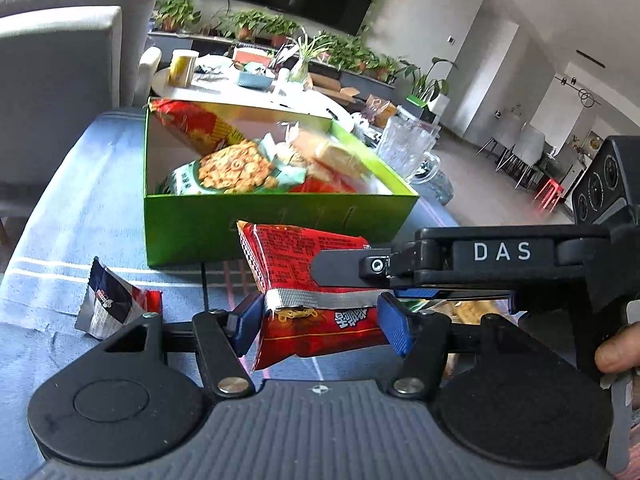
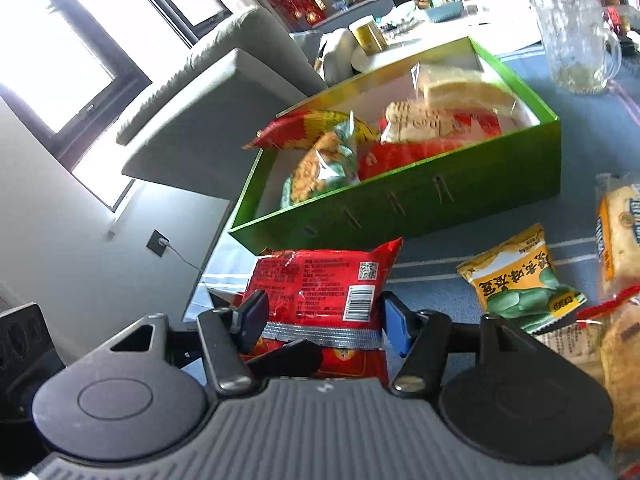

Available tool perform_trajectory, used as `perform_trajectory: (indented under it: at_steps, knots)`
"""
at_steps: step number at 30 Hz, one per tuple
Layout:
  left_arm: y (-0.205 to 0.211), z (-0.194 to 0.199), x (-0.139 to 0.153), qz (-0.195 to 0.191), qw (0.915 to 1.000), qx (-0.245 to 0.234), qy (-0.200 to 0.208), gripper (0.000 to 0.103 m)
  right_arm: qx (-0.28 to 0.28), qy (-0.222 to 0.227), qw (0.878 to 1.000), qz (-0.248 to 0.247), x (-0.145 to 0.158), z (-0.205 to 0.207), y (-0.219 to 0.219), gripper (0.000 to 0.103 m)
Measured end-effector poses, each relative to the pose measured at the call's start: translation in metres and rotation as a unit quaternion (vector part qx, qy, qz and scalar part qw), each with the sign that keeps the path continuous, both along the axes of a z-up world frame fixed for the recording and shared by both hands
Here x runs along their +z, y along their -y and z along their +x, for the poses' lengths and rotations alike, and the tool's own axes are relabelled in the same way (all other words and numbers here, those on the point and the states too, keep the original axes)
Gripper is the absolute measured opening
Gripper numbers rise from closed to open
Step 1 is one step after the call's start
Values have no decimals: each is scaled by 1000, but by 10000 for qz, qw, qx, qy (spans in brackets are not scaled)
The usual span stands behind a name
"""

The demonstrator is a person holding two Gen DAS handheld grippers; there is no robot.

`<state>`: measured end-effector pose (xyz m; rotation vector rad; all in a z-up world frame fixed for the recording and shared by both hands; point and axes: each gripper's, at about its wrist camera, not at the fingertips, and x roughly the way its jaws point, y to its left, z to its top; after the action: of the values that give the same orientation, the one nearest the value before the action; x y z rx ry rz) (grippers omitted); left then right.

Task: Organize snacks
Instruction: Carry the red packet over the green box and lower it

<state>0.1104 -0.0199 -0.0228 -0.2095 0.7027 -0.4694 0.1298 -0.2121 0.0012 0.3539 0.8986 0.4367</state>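
Observation:
A red snack packet hangs just in front of the green box. My left gripper has its blue pads either side of the packet's lower part, and my right gripper has its pads on the same packet. Seen from the left wrist, the right gripper's finger lies across the packet's side. The green box holds several snack bags. A yellow-green packet and more bags lie on the blue cloth at right.
A blue-and-red packet lies on the blue tablecloth at left. A glass mug stands behind the box to the right. A grey sofa and a cluttered white table lie beyond.

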Motion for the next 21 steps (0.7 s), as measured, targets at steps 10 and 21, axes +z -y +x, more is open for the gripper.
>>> perform_trajectory:
  at_steps: [10, 21]
  knots:
    - [12, -2, 24, 94, 9993, -92, 349, 58, -110, 344, 9993, 108, 20, -9, 6, 32]
    - [19, 31, 44, 252, 9978, -20, 612, 58, -163, 524, 9983, 205, 40, 21, 9, 34]
